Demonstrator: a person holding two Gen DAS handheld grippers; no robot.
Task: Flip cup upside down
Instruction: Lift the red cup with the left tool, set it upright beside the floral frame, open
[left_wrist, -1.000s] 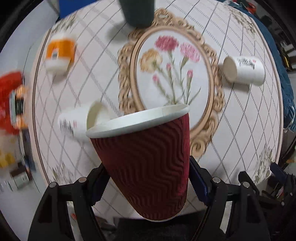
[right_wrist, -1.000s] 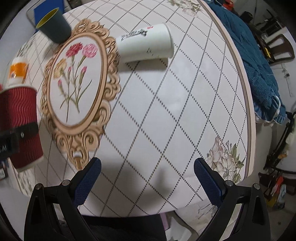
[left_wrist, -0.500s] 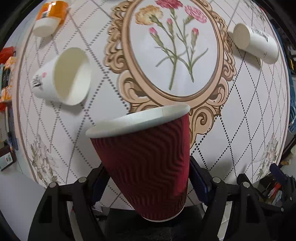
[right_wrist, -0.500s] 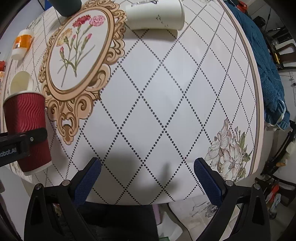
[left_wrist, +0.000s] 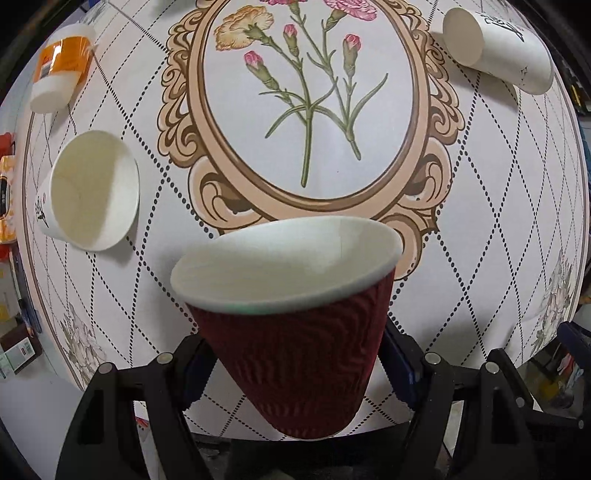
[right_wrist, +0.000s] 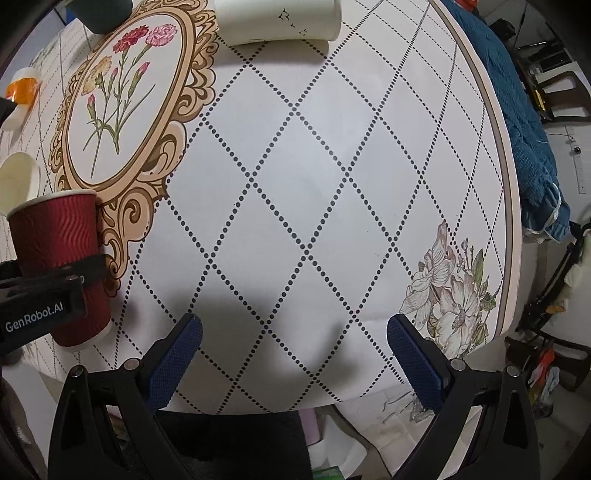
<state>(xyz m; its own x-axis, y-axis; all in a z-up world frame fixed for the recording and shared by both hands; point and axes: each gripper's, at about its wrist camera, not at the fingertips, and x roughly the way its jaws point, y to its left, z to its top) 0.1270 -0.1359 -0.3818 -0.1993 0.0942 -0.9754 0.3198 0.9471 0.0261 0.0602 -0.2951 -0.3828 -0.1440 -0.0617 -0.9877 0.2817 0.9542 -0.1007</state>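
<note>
My left gripper (left_wrist: 295, 363) is shut on a dark red ribbed paper cup (left_wrist: 299, 350) with a white rim. The cup is held above the near edge of the table, mouth up and tipped so its white inside shows. In the right wrist view the same cup (right_wrist: 62, 258) stands mouth up at the far left, clamped by the left gripper. My right gripper (right_wrist: 293, 360) is open and empty over the near part of the table.
A round table (right_wrist: 332, 166) has a diamond-pattern cloth and a flower medallion (left_wrist: 310, 103). A white cup (left_wrist: 88, 192) lies on its side at left, another white cup (left_wrist: 498, 51) at back right, an orange-labelled cup (left_wrist: 61, 70) at back left. A blue cloth (right_wrist: 528, 110) hangs at right.
The left gripper has tipped the red cup toward the camera, so its inside now shows. Both views have moved in lower over the table.
</note>
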